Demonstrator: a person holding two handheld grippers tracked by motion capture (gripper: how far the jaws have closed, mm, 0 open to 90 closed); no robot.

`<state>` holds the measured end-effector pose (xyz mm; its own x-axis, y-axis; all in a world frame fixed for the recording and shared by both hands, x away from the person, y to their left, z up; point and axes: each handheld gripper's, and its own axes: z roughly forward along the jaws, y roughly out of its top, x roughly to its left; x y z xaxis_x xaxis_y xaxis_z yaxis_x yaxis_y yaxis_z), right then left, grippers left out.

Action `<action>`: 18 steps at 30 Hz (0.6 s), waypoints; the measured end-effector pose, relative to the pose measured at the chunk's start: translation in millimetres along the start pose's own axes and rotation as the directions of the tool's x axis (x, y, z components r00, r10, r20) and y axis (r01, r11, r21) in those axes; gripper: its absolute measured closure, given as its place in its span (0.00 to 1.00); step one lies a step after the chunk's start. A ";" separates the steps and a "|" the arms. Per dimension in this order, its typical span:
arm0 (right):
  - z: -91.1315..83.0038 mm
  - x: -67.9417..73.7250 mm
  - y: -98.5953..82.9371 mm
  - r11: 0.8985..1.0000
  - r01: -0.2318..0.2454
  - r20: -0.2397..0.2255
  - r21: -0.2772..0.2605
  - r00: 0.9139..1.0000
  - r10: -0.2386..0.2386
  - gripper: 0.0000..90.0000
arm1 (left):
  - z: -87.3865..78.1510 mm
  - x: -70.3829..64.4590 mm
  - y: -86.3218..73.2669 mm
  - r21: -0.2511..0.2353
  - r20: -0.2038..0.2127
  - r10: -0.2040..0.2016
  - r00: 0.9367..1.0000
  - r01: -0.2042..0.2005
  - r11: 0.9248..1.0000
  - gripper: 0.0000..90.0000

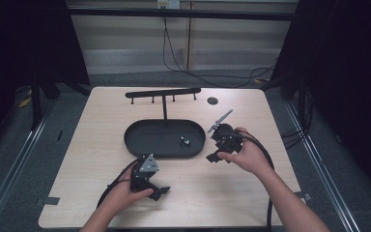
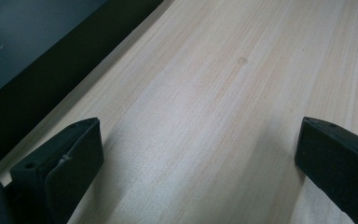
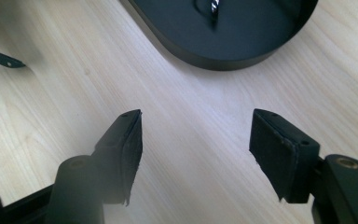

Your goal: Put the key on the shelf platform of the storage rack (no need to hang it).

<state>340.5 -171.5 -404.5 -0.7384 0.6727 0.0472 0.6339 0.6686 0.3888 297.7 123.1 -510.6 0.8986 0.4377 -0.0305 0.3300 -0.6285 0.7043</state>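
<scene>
A black oval tray (image 1: 140,140) lies mid-table with a small shiny metal piece (image 1: 183,141) in its right half. My left gripper (image 1: 157,192) rests low near the front edge, below the tray's left half. Its jaws stand wide open over bare wood (image 2: 200,125). Just off the tray's right end, my right gripper (image 1: 218,157) points toward the person. In its own view the jaws (image 3: 196,114) are open above the wood, the tray's rim (image 3: 214,60) lies just ahead, and the shiny piece (image 3: 214,9) shows at the top edge.
A black T-shaped rack (image 1: 163,93) with several pegs rises from the tray's far side. A round dark spot (image 1: 212,100) marks the table behind the right hand. The table's edge (image 2: 74,88) runs close along the left gripper's left side.
</scene>
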 end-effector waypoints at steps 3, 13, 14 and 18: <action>0.5 -1.3 -5.2 1.000 -0.004 0.001 -0.001 1.000 0.004 0.39 | 0.0 0.1 0.0 0.000 0.002 0.000 1.000 0.000 1.000 0.01; 2.3 -3.8 -25.9 1.000 -0.008 0.005 -0.003 1.000 0.008 0.38 | 0.1 -0.1 0.0 0.000 0.000 0.000 1.000 0.000 1.000 0.01; 2.3 -3.8 -25.9 1.000 -0.008 0.005 -0.003 1.000 0.008 0.38 | 0.1 -0.1 0.0 0.000 0.000 0.000 1.000 0.000 1.000 0.01; 3.0 -4.8 -34.9 1.000 -0.013 0.005 -0.009 1.000 0.013 0.38 | 0.1 0.0 0.0 0.000 0.001 0.000 1.000 0.000 1.000 0.01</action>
<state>322.6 -197.1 -421.0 -0.7288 0.6831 0.0477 0.6415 0.6568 0.3963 297.7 123.1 -510.7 0.8988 0.4371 -0.0318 0.3303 -0.6280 0.7046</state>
